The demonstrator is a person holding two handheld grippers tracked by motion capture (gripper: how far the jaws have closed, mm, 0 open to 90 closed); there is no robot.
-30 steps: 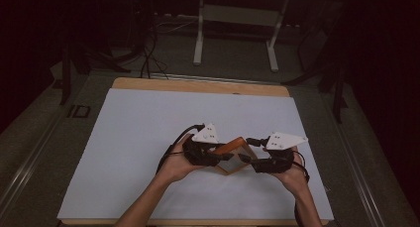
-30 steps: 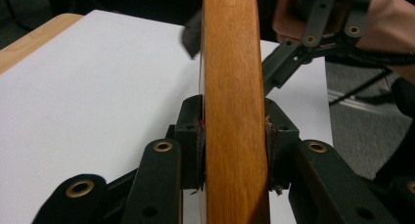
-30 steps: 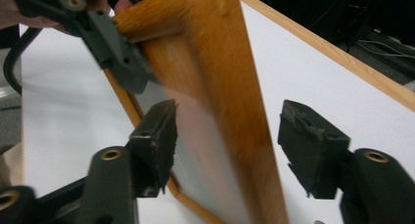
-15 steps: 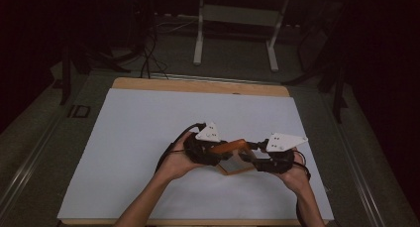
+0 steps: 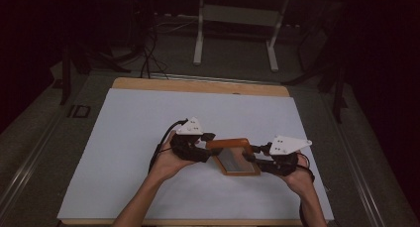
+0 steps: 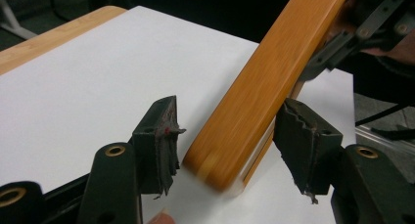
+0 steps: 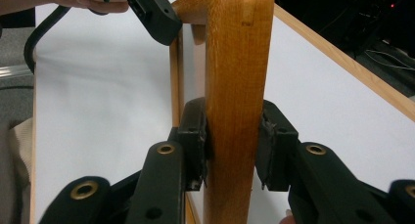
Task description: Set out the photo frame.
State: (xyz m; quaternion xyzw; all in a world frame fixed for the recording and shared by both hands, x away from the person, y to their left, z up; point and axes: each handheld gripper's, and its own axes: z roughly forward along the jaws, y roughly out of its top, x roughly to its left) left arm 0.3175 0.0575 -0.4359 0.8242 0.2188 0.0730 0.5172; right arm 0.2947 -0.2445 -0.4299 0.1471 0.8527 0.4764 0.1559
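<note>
Wooden picture frame (image 5: 235,156) raised over white table sheet (image 5: 124,152); right gripper (image 7: 234,138) clamped on its rail, left gripper (image 6: 225,150) spread wide around one corner. Dark room, desk legs (image 5: 199,38) beyond.

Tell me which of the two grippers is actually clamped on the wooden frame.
The right gripper: its jaws press both sides of the wooden frame. The left gripper stands open, jaws apart around the frame's end.

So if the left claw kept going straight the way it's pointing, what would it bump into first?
Most likely the wooden frame. It already lies between the open jaws of the left claw, slanting across them. Beyond it the right claw grips the same frame, though depth is hard to judge.
</note>
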